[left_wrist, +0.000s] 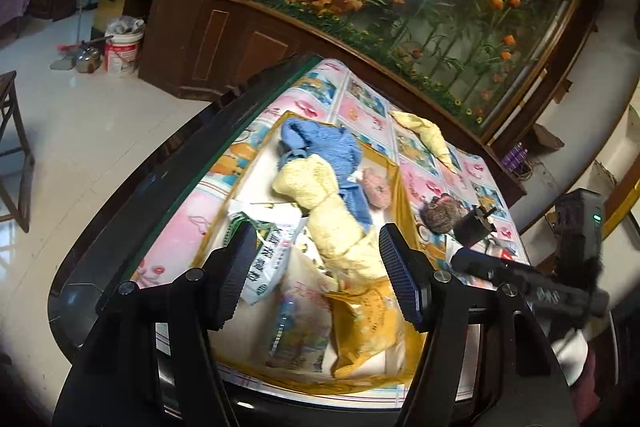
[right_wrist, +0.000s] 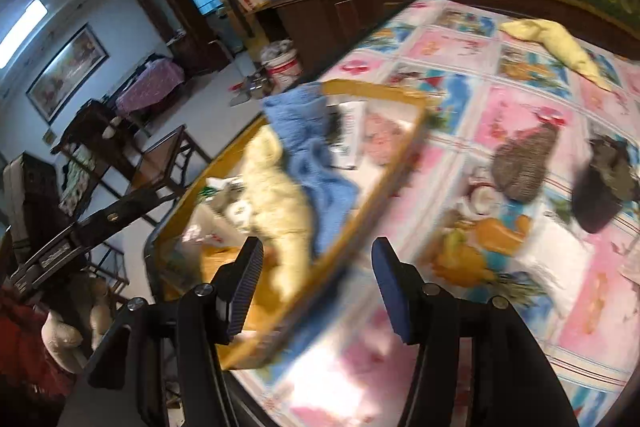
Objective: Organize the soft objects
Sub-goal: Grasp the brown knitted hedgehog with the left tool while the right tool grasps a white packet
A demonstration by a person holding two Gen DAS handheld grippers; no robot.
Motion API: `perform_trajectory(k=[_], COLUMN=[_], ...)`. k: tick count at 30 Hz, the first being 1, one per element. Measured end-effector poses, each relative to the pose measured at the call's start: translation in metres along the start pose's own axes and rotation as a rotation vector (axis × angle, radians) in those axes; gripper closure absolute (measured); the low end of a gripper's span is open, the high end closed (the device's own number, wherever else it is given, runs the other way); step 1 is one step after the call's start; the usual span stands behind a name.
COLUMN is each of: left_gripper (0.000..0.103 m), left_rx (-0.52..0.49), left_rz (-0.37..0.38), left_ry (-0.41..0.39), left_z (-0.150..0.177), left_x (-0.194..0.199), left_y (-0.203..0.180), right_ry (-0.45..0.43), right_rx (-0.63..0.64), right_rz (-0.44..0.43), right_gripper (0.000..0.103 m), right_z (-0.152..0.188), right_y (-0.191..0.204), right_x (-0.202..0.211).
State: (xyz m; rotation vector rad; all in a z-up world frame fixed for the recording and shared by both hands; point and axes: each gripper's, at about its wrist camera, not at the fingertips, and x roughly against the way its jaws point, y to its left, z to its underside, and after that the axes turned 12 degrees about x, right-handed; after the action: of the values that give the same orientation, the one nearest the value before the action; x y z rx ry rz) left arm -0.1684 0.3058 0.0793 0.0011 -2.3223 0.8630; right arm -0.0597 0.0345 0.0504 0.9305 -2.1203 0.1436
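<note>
Left gripper (left_wrist: 316, 275) spread, empty, over yellow towel (left_wrist: 320, 203) in box (left_wrist: 404, 195) | right gripper (right_wrist: 316, 291) spread, empty | light, limp; pinched best mid-bundle | brown cloth (right_wrist: 524, 163) near table's right edge.

Left tool (left_wrist: 318, 267), low in the frame, angles downward with jaws parted and nothing gripped; right tool (right_wrist: 316, 289) likewise tilts down, jaws apart.
</note>
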Motion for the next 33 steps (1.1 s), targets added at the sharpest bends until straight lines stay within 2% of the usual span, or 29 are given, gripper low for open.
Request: perform_trajectory(k=[2, 6, 9, 11, 13, 14, 15, 16, 17, 20, 22, 25, 27, 29, 31, 33], left_gripper=[0.039, 0.039, 0.039, 0.039, 0.039, 0.039, 0.039, 0.039, 0.039, 0.039, 0.039, 0.039, 0.039, 0.039, 0.039, 0.039], left_rx=[-0.013, -0.028, -0.049, -0.061, -0.081, -0.09, -0.098, -0.105, -0.109, -0.121, -0.137, -0.151, -0.163, -0.182, -0.206, -0.237], left_rz=[0.012, 0.039, 0.044, 0.047, 0.046, 0.043, 0.042, 0.044, 0.044, 0.047, 0.047, 0.058, 0.067, 0.072, 0.081, 0.089], left_ry=[0.0, 0.014, 0.025, 0.029, 0.031, 0.032, 0.033, 0.033, 0.034, 0.045, 0.053, 0.063, 0.081, 0.108, 0.136, 0.163], left_z=[0.003, 0.008, 0.012, 0.014, 0.015, 0.016, 0.016, 0.017, 0.018, 0.02, 0.023, 0.027, 0.032, 0.039, 0.048, 0.058], left_x=[-0.001, -0.005, -0.006, -0.005, -0.004, -0.003, -0.003, -0.004, -0.004, -0.008, -0.009, -0.011, -0.015, -0.02, -0.026, -0.031], left_y=[-0.007, -0.018, -0.028, -0.032, -0.037, -0.04, -0.042, -0.044, -0.046, -0.053, -0.059, -0.067, -0.074, -0.082, -0.092, -0.105], right_ry=[0.006, 0.001, 0.011, 0.03, 0.034, 0.048, 0.066, 0.082, 0.107, 0.127, 0.148, 0.215, 0.189, 0.101, 0.04, 0.033], right_rx=[-0.103, -0.234, -0.266, -0.276, -0.217, -0.197, -0.176, -0.149, -0.13, -0.06, -0.037, 0.022, 0.023, -0.025, -0.046, -0.062], right_rz=[0.092, 0.167, 0.253, 0.278, 0.353, 0.348, 0.358, 0.368, 0.356, 0.329, 0.244, 0.065, -0.038, -0.039, 0.047, 0.158], right_gripper=[0.047, 0.047, 0.047, 0.047, 0.046, 0.046, 0.048, 0.057, 0.064, 0.064, 0.065, 0.062, 0.063, 0.055, 0.034, 0.033], right_z=[0.005, -0.002, -0.019, -0.028, -0.038, -0.042, -0.045, -0.046, -0.044, -0.036, -0.026, -0.001, 0.013, 0.019, 0.023, 0.028], right_y=[-0.043, -0.1, -0.116, -0.126, -0.12, -0.116, -0.112, -0.108, -0.105, -0.094, -0.083, -0.057, -0.052, -0.063, -0.081, -0.097], right_x=[0.008, 0.012, -0.006, -0.025, -0.034, -0.038, -0.042, -0.045, -0.049, -0.048, -0.043, -0.028, -0.005, 0.026, 0.051, 0.059])
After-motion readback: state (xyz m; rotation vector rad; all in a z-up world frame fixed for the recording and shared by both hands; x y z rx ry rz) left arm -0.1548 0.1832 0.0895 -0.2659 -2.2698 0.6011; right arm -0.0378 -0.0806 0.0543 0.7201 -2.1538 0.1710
